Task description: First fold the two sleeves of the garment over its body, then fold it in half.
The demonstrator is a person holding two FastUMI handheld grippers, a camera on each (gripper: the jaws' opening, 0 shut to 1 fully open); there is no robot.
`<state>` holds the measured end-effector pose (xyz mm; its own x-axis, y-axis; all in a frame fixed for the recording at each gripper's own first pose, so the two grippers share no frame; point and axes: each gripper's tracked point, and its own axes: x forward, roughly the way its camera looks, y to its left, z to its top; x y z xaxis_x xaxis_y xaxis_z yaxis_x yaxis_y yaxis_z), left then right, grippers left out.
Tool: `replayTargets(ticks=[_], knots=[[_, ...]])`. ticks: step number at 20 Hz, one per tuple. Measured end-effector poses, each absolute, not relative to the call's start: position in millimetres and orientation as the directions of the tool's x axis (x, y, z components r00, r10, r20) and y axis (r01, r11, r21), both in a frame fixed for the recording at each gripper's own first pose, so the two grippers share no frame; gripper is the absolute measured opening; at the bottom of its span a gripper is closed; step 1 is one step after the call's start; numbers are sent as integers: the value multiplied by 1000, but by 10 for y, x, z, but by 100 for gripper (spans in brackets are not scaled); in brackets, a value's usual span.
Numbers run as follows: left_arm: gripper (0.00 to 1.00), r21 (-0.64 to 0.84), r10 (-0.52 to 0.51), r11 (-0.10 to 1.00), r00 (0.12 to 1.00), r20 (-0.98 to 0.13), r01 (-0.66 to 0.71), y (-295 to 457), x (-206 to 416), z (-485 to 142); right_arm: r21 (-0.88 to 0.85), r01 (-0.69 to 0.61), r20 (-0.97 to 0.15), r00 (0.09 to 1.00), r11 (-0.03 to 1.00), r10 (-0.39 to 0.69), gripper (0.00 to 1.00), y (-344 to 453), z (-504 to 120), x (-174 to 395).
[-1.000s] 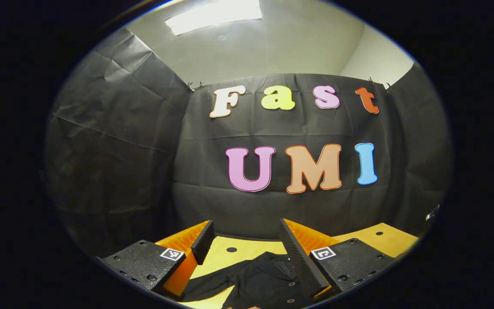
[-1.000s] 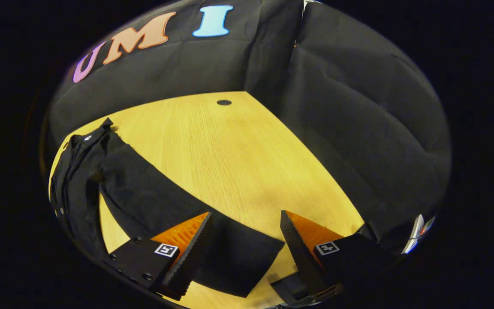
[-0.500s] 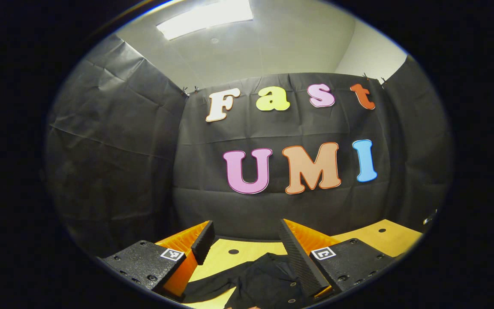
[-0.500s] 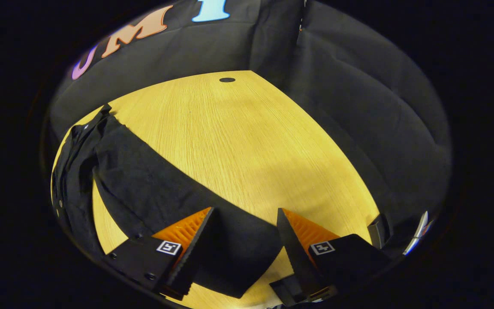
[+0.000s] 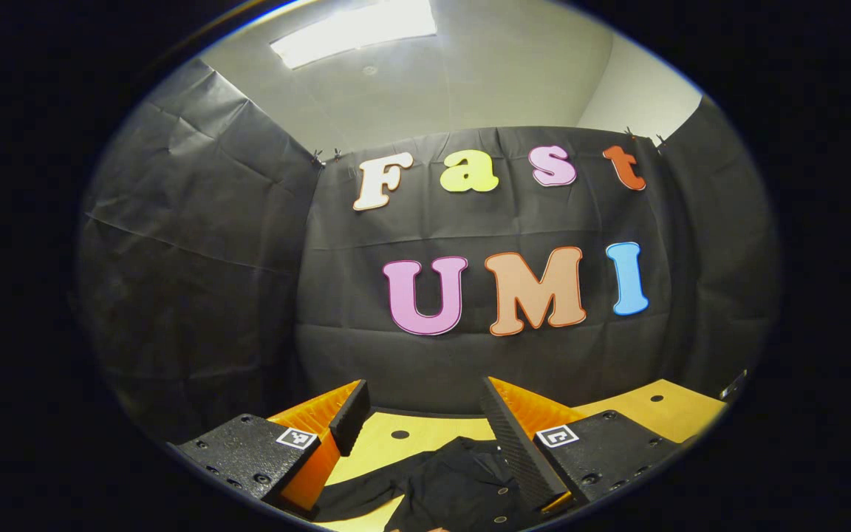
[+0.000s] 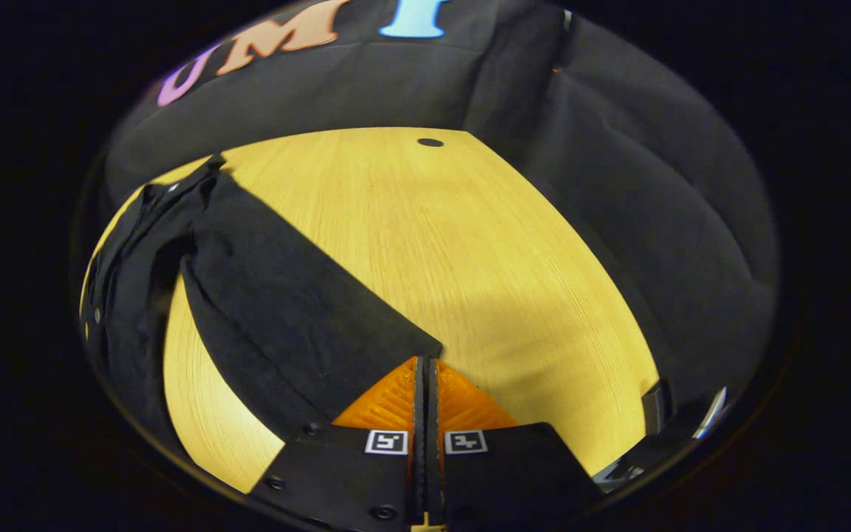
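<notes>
Garment: one dark shirt [image 6: 137, 295] is seen laid on the table, its long sleeve [image 6: 300, 303] stretched flat toward the right gripper.
Right gripper [image 6: 423, 369]: its two ridged fingers are pressed together at the sleeve's cuff end (whether cloth is pinched between them cannot be told).
Left gripper [image 5: 422, 414]: two fingers are held apart above the crumpled shirt, nothing between them.
Table [image 6: 470, 244]: one pale wood-grain top, marked by a small round hole [image 6: 430, 142].
</notes>
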<state>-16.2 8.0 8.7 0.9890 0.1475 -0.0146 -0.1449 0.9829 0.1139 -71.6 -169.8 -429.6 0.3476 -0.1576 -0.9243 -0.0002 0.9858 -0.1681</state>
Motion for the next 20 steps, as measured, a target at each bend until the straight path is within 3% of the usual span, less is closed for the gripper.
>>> replayTargets(ticks=[3,5,20], knots=[[93,123,162,979,987,-7,-160,161,-198,111,-34,73,-938,341,997,-57,3,-1580,-4216,-665],[91,129,166,978,986,1,-165,192,-228,131,52,108,-922,386,993,6,3,-1562,-4050,-526],[92,71,258,964,966,-12,-257,956,-593,28,298,-158,-794,507,941,337,2,-1431,-3491,-294]])
